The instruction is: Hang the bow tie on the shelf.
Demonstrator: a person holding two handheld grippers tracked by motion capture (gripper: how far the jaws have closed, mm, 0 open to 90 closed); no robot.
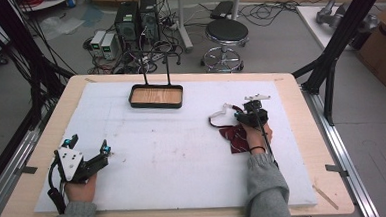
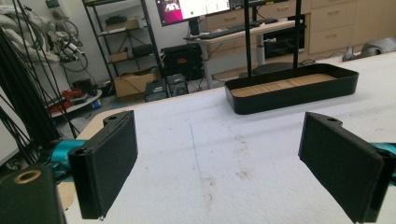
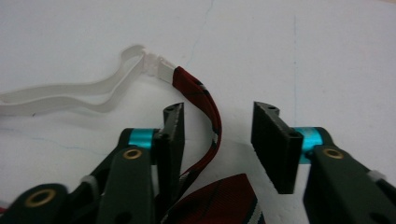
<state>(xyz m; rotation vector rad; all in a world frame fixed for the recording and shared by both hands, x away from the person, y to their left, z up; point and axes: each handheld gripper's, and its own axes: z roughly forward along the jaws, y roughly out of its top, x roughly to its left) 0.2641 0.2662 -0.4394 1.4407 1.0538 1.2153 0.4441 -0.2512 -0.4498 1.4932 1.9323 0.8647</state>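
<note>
The right gripper has its jaws spread around the dark red striped tie without clamping it, so the pickup looks barely begun, the tie lying crumpled with its white strap well right of the black tray, and the left gripper gapes empty.

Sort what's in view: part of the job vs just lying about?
Likely in play:
- tie, between the right gripper's open fingers
- its white strap
- tray, perhaps
- left gripper, open, idle

Lying about:
- stool
- computers
- cardboard box
</note>
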